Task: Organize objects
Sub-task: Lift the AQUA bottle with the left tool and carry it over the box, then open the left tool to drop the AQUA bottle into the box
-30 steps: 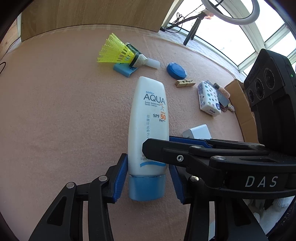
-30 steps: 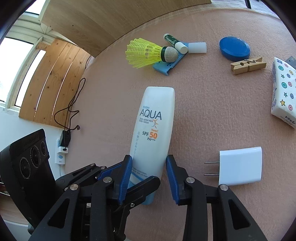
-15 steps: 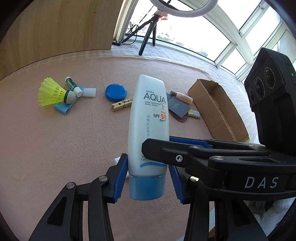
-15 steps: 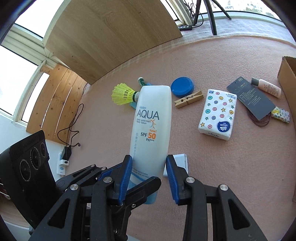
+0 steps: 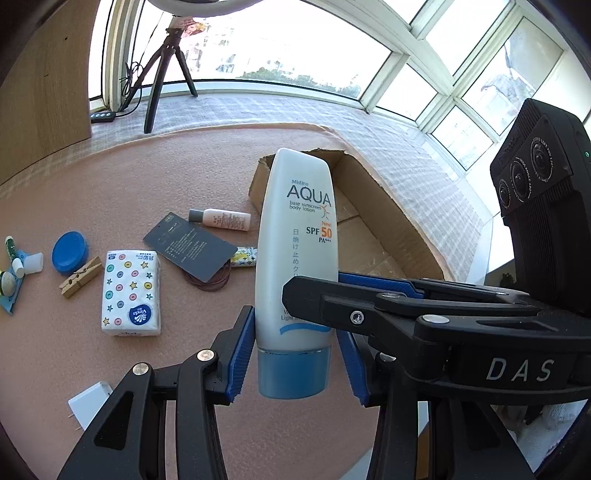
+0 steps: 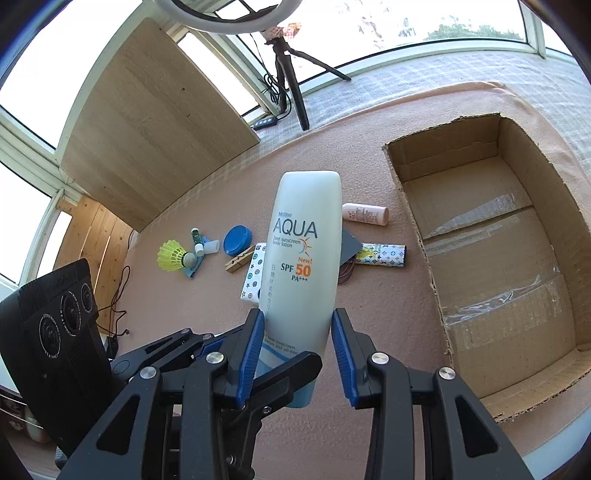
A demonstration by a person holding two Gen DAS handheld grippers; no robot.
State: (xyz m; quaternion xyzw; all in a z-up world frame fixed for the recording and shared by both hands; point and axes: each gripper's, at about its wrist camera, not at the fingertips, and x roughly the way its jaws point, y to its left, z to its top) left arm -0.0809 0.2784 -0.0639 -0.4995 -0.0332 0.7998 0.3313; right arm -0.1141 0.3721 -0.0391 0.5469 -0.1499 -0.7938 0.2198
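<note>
Bright window daylight, blown-out glare, fisheye-warped edges

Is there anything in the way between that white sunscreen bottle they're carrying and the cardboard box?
Nothing visible does. The sunscreen bottle is lifted above the clutter, and the cardboard box lies open and empty beside it.

Surroundings. A black tripod (image 6: 291, 85) stood on the white quilted sill cover (image 5: 406, 147) in front of the windows (image 5: 295, 44), carrying a white ring light (image 6: 207, 27) of which only the lower arc showed. A black inline switch box (image 6: 265, 122) lay on the cover just beside the tripod's feet, cables trailing down to it. A pale wooden board (image 6: 155, 122) leaned upright along the far edge of the pink mat (image 5: 110, 177). A slatted wooden panel (image 6: 96, 240) stood lower down, with a loose black cable (image 6: 118, 295) in front of it.
</note>
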